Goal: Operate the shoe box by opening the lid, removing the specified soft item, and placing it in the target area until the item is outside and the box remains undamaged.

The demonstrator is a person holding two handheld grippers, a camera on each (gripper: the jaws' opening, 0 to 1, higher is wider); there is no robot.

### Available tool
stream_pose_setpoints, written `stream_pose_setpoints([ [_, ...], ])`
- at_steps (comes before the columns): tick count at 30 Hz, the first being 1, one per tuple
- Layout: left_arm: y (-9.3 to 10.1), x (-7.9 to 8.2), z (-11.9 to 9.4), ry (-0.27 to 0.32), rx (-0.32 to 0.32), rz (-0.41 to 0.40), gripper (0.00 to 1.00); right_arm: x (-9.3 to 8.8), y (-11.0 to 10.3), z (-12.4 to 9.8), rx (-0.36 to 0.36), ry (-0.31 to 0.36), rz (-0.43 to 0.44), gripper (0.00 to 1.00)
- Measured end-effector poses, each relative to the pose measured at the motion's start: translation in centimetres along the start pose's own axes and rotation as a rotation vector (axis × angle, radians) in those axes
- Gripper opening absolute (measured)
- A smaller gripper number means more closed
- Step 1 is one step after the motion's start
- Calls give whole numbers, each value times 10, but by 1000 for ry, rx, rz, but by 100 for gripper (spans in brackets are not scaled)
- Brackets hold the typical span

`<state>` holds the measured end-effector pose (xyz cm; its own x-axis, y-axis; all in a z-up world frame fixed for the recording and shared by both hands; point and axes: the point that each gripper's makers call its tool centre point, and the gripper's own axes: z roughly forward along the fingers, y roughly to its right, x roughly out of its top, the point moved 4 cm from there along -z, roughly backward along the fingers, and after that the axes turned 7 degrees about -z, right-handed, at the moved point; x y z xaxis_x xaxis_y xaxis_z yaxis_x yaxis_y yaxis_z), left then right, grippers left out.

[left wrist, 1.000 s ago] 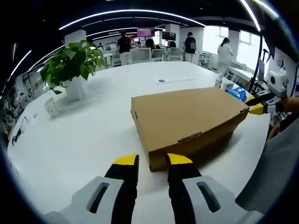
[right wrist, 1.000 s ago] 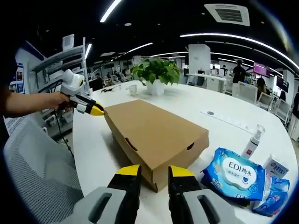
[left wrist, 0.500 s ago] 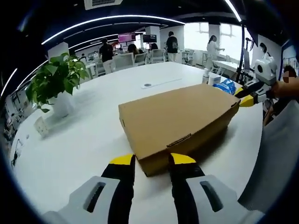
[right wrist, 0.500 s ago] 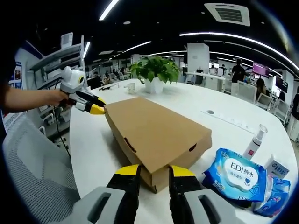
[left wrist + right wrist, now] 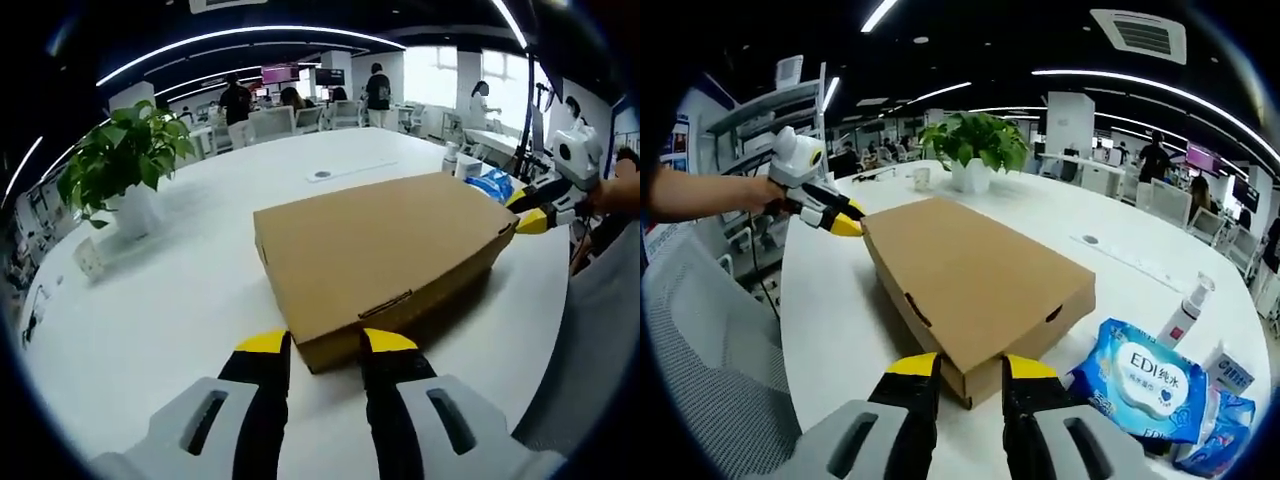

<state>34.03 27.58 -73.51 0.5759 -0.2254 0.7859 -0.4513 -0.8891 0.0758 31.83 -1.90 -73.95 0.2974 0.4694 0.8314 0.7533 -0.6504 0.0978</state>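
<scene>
While the flat brown cardboard shoe box [image 5: 385, 250] sits shut on the white counter [image 5: 180, 290], left gripper [image 5: 325, 345] and right gripper [image 5: 963, 367] bracket opposite corners, fingers parted, gripping nothing. Next: lift lid edge gently.

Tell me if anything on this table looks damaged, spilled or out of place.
Nothing stands out. The shoe box lies flat with its lid shut and no visible dents, the potted plant stands upright, and the wipes pack lies intact beside the box.

Wipes pack [image 5: 1143, 375] tight beside box [image 5: 975, 275].
</scene>
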Motion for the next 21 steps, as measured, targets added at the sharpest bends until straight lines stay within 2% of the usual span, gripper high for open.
stream_pose_setpoints([
  [21,-2,9,13,6,24,-53,27,5,27,14,12,-22,-34,22],
])
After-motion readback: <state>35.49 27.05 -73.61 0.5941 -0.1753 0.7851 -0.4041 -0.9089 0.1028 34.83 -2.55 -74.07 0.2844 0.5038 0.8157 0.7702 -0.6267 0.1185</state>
